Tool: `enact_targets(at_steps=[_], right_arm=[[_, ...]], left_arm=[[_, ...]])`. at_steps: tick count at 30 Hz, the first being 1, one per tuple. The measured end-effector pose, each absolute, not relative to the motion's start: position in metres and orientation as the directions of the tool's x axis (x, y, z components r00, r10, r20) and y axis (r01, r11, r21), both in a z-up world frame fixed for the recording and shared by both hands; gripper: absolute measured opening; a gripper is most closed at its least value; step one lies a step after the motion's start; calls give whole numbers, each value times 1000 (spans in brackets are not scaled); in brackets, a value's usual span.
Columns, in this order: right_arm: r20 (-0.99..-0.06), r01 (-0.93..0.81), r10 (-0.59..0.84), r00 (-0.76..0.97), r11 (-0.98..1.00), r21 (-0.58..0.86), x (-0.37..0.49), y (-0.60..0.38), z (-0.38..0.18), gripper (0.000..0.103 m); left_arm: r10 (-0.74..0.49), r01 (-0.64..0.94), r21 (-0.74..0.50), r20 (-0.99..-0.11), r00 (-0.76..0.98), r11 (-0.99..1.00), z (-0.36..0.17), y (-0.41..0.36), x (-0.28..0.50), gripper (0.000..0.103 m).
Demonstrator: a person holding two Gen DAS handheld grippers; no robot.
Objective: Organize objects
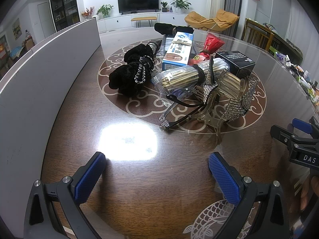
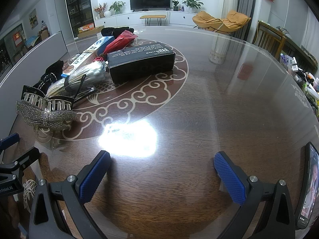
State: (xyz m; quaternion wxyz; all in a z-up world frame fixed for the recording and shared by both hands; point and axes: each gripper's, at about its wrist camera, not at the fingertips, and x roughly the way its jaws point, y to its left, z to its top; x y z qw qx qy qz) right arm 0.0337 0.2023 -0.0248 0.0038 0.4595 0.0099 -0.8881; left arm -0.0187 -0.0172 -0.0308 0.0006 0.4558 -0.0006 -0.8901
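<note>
Both grippers hang over bare table with nothing between their pads: the left gripper [image 1: 157, 172] has its jaws spread wide, and so does the right gripper [image 2: 162, 174], each short of the pile. The things to sort lie heaped on the table [image 2: 229, 103], on and around its round scroll inlay: a black scrunchie [image 1: 132, 72] on the left, a blue-and-white box [image 1: 179, 49] behind it, a red packet [image 1: 211, 46], a black box [image 2: 141, 61], a clear bag of swabs [image 1: 183, 77], glasses [image 1: 179, 107] and a rhinestone clip [image 1: 237, 101] nearest the grippers. The main risk, as I judge it, is the tangle. The glasses' arms run under the clip and against the bag, so a pull on any one may drag the others or sweep them across the slick glass top. The clip is sprung and toothed and may twist out of a pinch on its rounded back; the thin glasses frame may slip or bend under a hard squeeze. The bag is soft and could sag or shed from a grip at one end. A phone [image 2: 308, 185] stands at the right edge close by the right gripper, and a wide swing could knock it. As for containers, a long white tray wall [image 1: 45, 75] runs along the left; its inside is hidden from both views, so I cannot tell what it holds. The bag holds swabs and sticks, banded; both boxes are closed.
</note>
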Motion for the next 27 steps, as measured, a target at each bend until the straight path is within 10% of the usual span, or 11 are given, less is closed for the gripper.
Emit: enact_targets(at_steps=[27], right_arm=[[-816, 16, 2, -578, -1000, -14, 34, 203, -25, 103]], left_arm=[[3, -6, 1, -812, -584, -1000, -34, -13, -23, 103]])
